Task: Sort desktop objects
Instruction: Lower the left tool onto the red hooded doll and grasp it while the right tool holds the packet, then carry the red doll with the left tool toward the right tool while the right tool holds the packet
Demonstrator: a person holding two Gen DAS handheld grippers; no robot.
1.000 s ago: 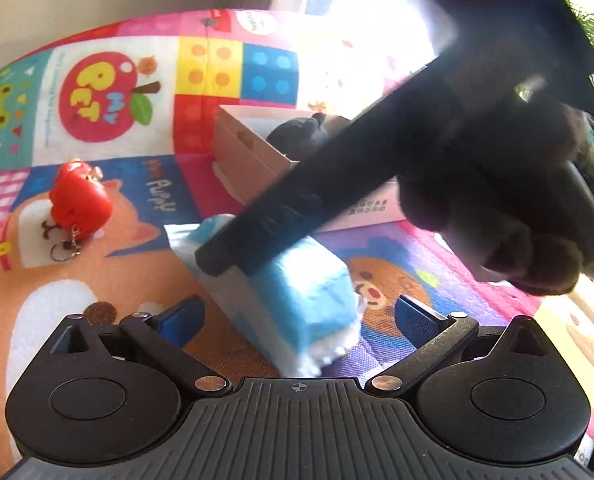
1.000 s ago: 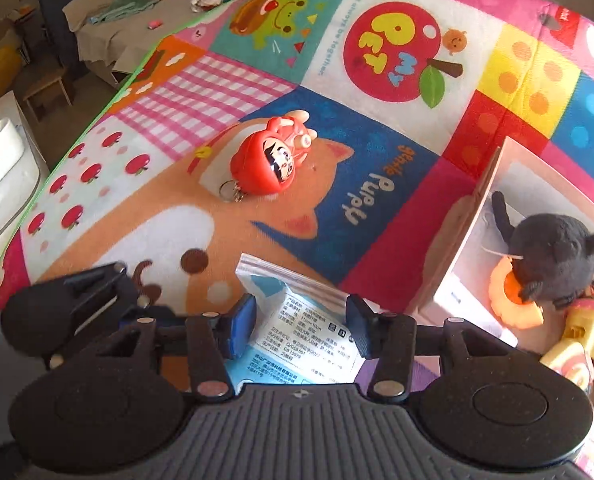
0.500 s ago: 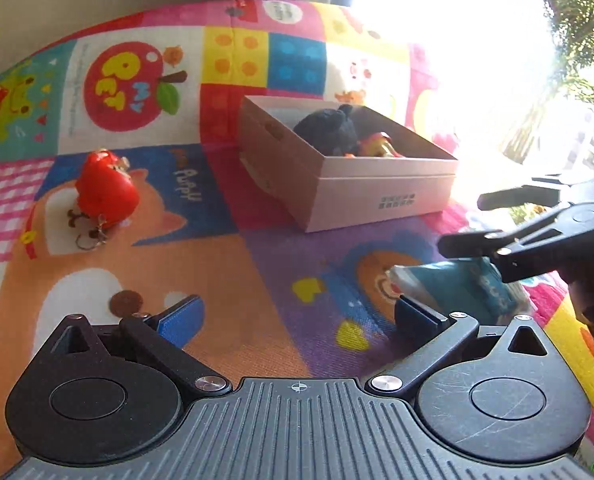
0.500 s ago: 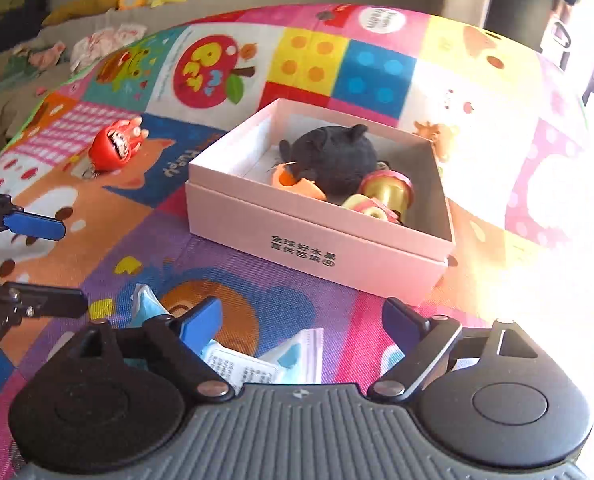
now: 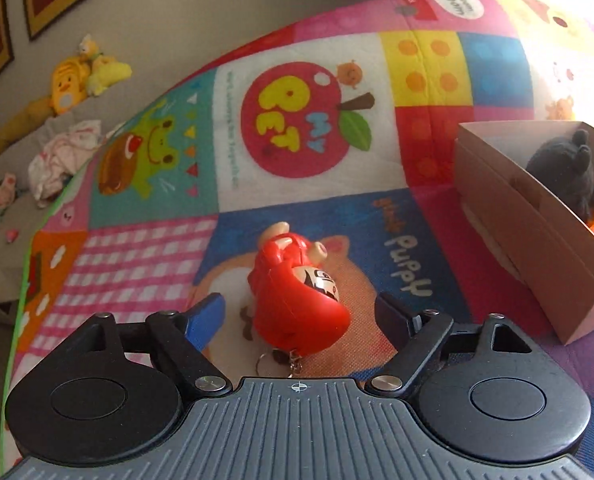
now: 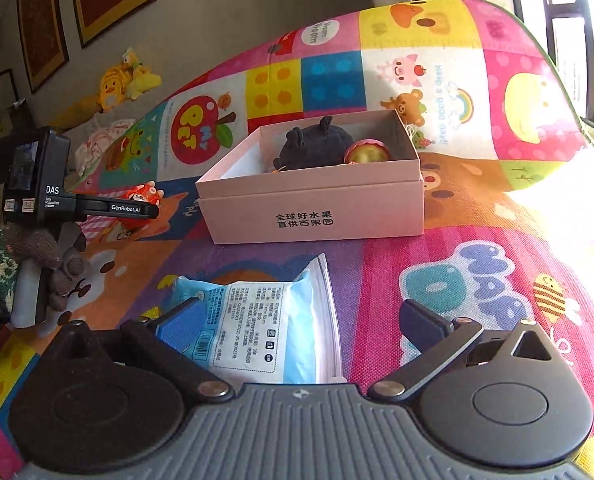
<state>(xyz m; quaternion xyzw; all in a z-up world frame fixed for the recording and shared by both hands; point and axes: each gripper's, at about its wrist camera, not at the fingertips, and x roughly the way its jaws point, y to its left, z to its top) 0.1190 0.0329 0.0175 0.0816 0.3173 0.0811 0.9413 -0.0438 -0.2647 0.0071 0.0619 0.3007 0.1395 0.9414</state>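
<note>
Closing its jaws, the left tool (image 5: 299, 314) sits low over the red daruma keychain toy (image 5: 297, 300), which lies on its side on the play mat (image 5: 145, 256) between the two pads. The pads do not press it yet; a little gap shows on each side. The toy is framed this way so a pinch across its round body can lift it, likely for the box.

The right tool (image 6: 297, 320) is spread wide and opening. The blue tissue packet (image 6: 257, 328) lies flat on the mat between its fingers, and nothing squeezes it.

The pink box (image 6: 317, 208) stands open on the mat, just past the packet. A black plush toy (image 6: 313, 148) and a small round pink-and-gold thing (image 6: 367, 152) already sit at one end, so the near end has free room. The box walls are tall, so anything going in must rise over the rim first. Around the red toy the mat is bare. The mat's green edge (image 5: 19, 280) is off to the left, well apart from both things.
</note>
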